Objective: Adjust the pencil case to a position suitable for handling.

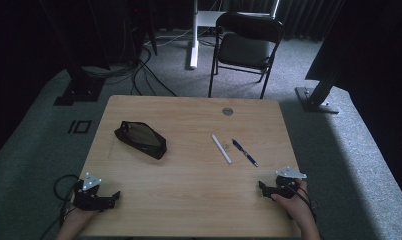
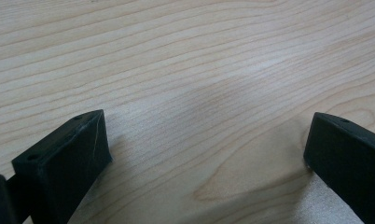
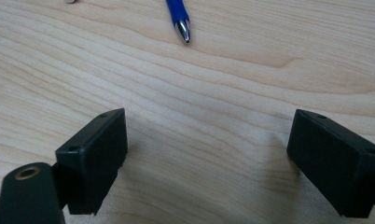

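A black zip pouch (image 1: 140,139) lies on the left half of the wooden table (image 1: 189,175). To its right lie a white pen (image 1: 221,148), a small white piece (image 1: 225,146) beside it, and a blue pen (image 1: 244,152). My left gripper (image 1: 114,196) rests at the near left edge, open, with bare wood between its jaws (image 2: 209,140). My right gripper (image 1: 262,187) rests at the near right edge, open and empty (image 3: 209,140). In the right gripper view the blue pen's silver tip (image 3: 182,23) lies a little ahead of the jaws.
A round grey disc (image 1: 227,111) sits near the table's far edge. Behind the table stand a black folding chair (image 1: 244,45), a white stand (image 1: 193,35), dark frame posts (image 1: 319,92) and cables on the grey carpet (image 1: 144,75).
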The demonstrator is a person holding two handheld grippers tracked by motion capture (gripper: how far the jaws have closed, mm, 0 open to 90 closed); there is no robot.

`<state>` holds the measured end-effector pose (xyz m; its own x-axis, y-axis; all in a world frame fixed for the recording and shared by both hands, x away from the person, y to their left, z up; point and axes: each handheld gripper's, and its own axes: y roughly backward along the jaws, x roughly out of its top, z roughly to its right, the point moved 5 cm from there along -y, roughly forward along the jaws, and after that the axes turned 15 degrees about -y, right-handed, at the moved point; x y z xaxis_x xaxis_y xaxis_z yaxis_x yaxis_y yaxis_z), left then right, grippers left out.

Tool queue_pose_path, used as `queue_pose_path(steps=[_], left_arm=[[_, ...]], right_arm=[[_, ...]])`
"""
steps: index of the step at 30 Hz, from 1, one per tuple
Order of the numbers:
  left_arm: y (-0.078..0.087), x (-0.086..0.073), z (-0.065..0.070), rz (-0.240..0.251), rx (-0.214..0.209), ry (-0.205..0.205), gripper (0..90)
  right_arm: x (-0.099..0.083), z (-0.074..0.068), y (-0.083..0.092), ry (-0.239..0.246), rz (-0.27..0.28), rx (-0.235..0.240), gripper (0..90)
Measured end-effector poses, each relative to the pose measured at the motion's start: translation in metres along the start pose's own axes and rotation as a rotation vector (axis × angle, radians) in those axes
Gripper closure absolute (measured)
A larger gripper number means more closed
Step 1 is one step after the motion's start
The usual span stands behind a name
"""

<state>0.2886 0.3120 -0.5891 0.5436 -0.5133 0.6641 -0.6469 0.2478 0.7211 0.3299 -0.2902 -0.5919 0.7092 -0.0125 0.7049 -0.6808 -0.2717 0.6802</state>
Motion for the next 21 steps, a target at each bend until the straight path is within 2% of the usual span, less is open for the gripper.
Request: queue_pose_path(steps=[18, 21], left_arm=[[0.0, 0.0001, 0.0, 0.0, 0.0, 0.0, 0.3], [0.0, 0.0001, 0.0, 0.0, 0.0, 0.0, 0.3]], right_arm=[[0.0012, 0.0005, -0.0004, -0.003, 0.005, 0.003, 13.4], [0.0014, -0.0002, -0.0002, -0.021, 0.009, 0.009, 13.4]])
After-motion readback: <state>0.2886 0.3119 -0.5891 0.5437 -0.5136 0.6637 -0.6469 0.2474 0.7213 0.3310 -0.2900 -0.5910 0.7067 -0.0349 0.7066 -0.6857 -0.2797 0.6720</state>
